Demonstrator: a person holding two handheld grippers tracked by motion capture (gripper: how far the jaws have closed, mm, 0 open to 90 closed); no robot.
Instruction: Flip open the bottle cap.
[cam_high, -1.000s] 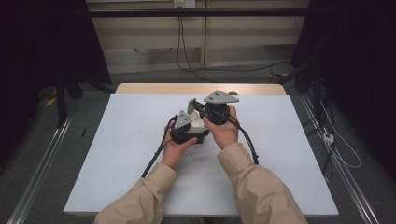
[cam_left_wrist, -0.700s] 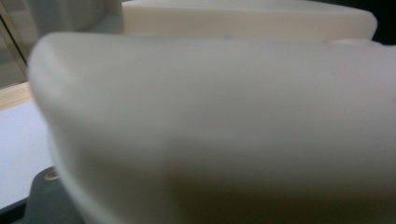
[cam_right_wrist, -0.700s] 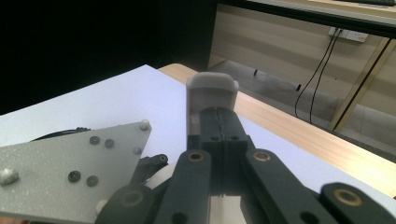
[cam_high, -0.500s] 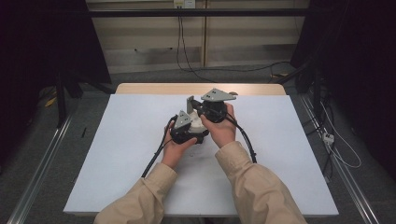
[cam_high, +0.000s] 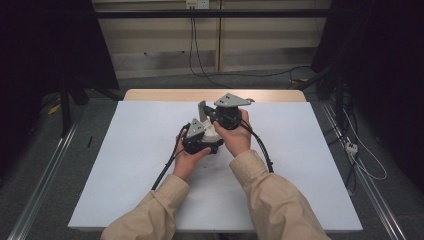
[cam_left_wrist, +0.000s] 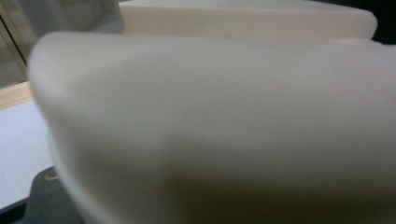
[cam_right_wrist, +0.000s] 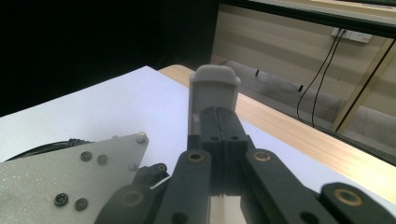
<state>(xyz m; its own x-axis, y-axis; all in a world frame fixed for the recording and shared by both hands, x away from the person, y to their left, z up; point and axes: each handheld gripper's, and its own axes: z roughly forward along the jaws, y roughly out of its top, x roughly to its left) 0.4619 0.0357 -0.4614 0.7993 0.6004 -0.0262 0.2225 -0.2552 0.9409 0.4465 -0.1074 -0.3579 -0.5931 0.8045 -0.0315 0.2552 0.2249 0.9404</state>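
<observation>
Right claw (cam_right_wrist: 215, 123): jaws pressed together, clamped on the lower end of a grey flat piece (cam_right_wrist: 214, 91) that sticks straight out past the tips. Same piece in the high view (cam_high: 202, 110), standing up-left off the right claw (cam_high: 212, 116), clear of the worktop (cam_high: 125, 150).

Left claw (cam_high: 212, 137): just below and left of the right one, nearly touching it. A pale, blurred whitish block (cam_left_wrist: 224, 121) sits right against its camera; can't tell whether these jaws are spread or closed, or what the block is.

Piece's long axis runs in line with the right claw's jaws, free end pointing away from the hand, toward the far edge of the worktop.

Risks, as a guess: the hold is on one short end only, so a knock from the left claw could lever the piece sideways or pull it loose. The claws are so crowded that cables (cam_high: 260, 145) or plates may snag.
</observation>
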